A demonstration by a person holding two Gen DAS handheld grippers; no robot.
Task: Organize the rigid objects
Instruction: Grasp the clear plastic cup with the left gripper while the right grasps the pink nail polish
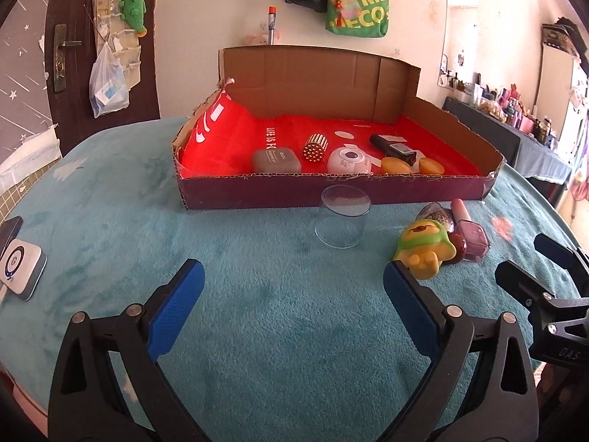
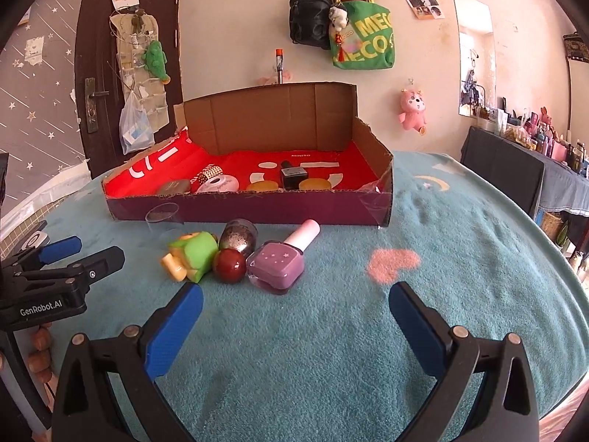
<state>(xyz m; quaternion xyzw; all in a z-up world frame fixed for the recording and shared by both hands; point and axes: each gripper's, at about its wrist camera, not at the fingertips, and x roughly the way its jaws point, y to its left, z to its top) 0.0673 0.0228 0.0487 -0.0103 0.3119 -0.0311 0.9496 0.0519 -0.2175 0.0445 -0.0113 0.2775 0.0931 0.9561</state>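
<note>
A cardboard box (image 1: 331,193) (image 2: 250,208) with a red lining stands on the teal blanket and holds a grey case (image 1: 275,161), a studded cylinder (image 1: 315,148), a white round jar (image 1: 349,160), a black bottle (image 1: 393,149) and two orange discs (image 1: 395,165). In front of it lie a clear cup (image 1: 342,221) (image 2: 163,217), a green-yellow toy (image 1: 425,252) (image 2: 191,259), a red ball (image 2: 229,266), a glittery bottle (image 2: 240,237) and a purple nail polish bottle (image 2: 281,261) (image 1: 473,237). My left gripper (image 1: 294,296) is open, short of the cup. My right gripper (image 2: 296,311) is open just before the nail polish.
A white device (image 1: 18,272) sits at the blanket's left edge. Behind stand a dark door (image 2: 129,55), hanging bags (image 2: 362,33) and a cluttered side table (image 2: 533,147). A pink heart patch (image 2: 394,263) marks bare blanket to the right.
</note>
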